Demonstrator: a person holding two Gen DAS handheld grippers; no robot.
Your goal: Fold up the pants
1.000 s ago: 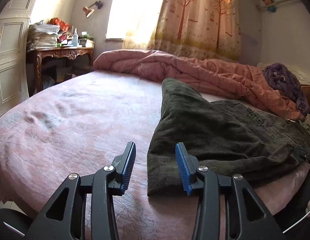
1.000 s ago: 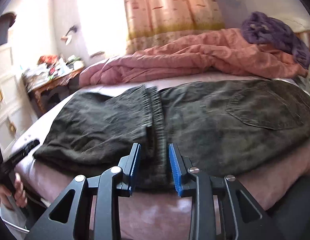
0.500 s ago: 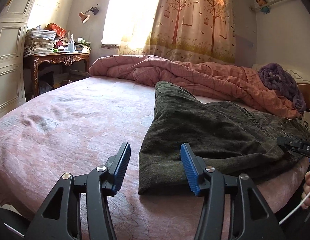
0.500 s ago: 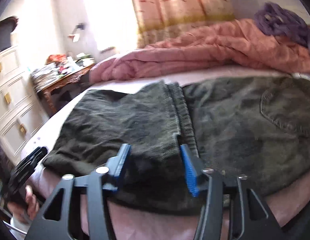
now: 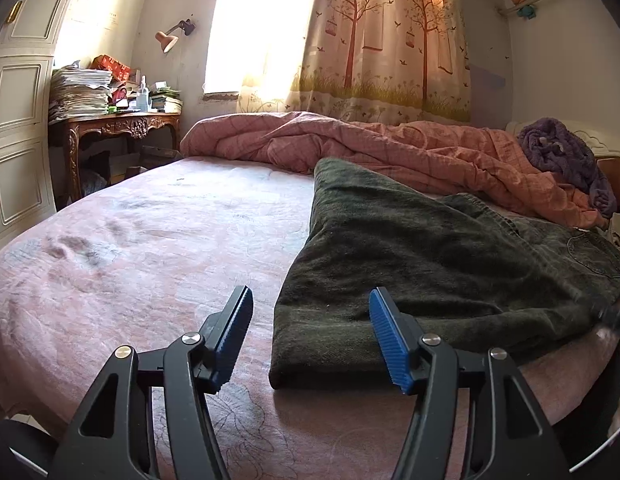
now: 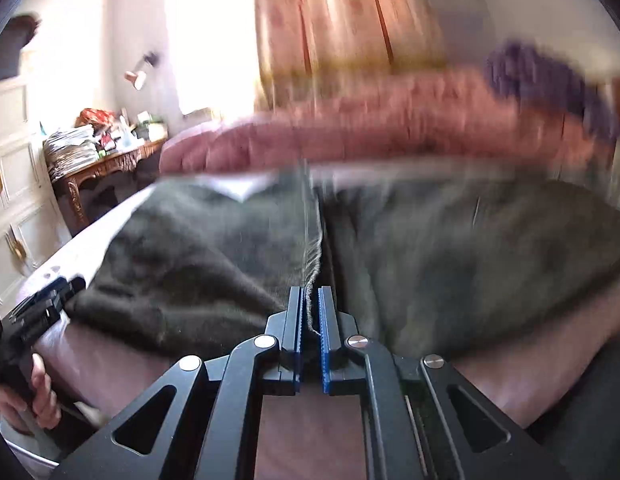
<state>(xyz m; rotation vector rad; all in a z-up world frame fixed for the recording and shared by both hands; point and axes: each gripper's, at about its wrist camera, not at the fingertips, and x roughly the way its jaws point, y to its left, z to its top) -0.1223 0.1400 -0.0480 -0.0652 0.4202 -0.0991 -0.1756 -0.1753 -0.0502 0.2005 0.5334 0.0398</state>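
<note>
Dark olive pants (image 5: 422, 256) lie folded on the pink bed (image 5: 158, 240). In the left wrist view my left gripper (image 5: 310, 336) is open, its blue pads either side of the pants' near left corner, low over the sheet. In the blurred right wrist view my right gripper (image 6: 309, 320) is shut on the hem edge of the pants (image 6: 230, 248), pinching the frayed seam at the near edge. The left gripper also shows at the lower left of that view (image 6: 34, 320).
A rumpled pink quilt (image 5: 390, 152) and a purple blanket (image 5: 562, 156) lie along the far side of the bed. A carved wooden desk (image 5: 118, 128) stacked with papers and white cabinets (image 5: 18, 140) stand at left. A tree-print curtain (image 5: 386, 40) hangs behind.
My right gripper has closed on the pants' seam edge and is moving fast; its view is blurred. My left gripper has opened wider and dropped slightly toward the pants' corner.
</note>
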